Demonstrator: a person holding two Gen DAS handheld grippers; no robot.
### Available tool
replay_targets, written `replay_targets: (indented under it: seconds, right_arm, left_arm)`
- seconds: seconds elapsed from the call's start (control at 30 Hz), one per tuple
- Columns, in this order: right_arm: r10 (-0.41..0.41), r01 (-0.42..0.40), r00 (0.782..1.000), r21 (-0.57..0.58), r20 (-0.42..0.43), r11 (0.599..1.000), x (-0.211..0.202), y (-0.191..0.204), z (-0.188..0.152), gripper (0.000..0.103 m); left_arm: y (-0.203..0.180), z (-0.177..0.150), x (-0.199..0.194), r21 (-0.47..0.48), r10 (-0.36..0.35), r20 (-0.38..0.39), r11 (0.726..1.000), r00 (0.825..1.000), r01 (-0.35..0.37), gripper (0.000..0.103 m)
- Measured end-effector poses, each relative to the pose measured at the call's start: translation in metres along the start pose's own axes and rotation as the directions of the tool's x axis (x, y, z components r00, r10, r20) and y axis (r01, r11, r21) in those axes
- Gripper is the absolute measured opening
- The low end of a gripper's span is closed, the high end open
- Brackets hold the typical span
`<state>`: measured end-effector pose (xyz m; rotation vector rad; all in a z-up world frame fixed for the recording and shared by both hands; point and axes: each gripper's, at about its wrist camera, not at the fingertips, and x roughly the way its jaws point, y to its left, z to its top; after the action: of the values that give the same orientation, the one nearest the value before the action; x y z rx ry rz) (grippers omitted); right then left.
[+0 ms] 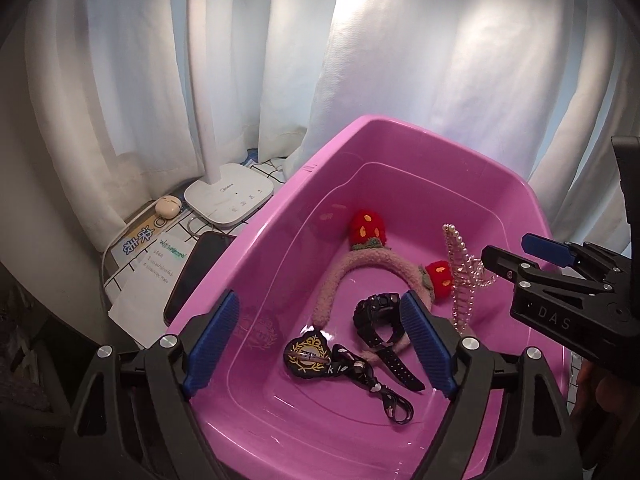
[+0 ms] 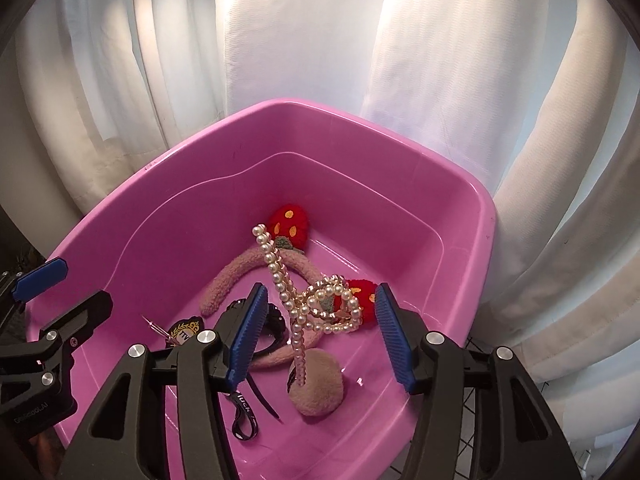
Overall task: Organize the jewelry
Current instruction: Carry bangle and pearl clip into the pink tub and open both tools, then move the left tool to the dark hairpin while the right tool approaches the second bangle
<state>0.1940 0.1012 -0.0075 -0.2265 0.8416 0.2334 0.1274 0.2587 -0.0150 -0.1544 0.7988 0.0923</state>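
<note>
**Jewelry gathered in the tub, both grippers empty**

Tub (image 1: 352, 148) first: one pink plastic basin, and every piece in view lies inside it, so the gathering looks mostly done; whether more waits outside the frames I cannot tell. Inside it are one fuzzy pink headband (image 1: 360, 270) with two red strawberries, one pearl necklace (image 2: 298, 304) draped over it, one black watch (image 1: 380, 320), one black lanyard with crest badge (image 1: 308, 356), and one beige pompom (image 2: 316, 384). Left gripper (image 1: 320, 344) stands wide over the watch, holding nothing. Right gripper (image 2: 320, 332) hangs half open around the pearls, pads clear of them.
</note>
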Motion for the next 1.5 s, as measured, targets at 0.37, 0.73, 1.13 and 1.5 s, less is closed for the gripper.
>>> replay_targets:
  seconds: [0.37, 0.73, 1.13, 1.5]
  right_arm:
    - [0.01, -0.012, 0.999, 0.037, 0.051, 0.999, -0.03, -0.007, -0.005, 0.061]
    - [0.016, -0.035, 0.989, 0.123, 0.15, 0.992, -0.093, -0.039, -0.046, 0.062]
    - [-0.076, 0.031, 0.984, 0.266, 0.161, 0.963, -0.154, -0.108, -0.135, 0.065]
    - [-0.186, 0.145, 0.981, 0.435, 0.053, 0.888, -0.182, -0.195, -0.257, 0.065]
  left_arm:
    - [0.003, -0.004, -0.011, -0.027, -0.025, 0.002, 0.999, 1.0, 0.025, 0.087]
    - [-0.028, -0.014, -0.053, -0.027, -0.051, 0.036, 0.998, 0.998, 0.052, 0.09]
    - [-0.099, -0.044, -0.116, 0.048, -0.128, 0.071, 0.991, 0.989, 0.125, 0.096]
    - [-0.187, -0.107, -0.119, 0.153, -0.244, -0.027, 0.957, 0.969, 0.246, 0.097]
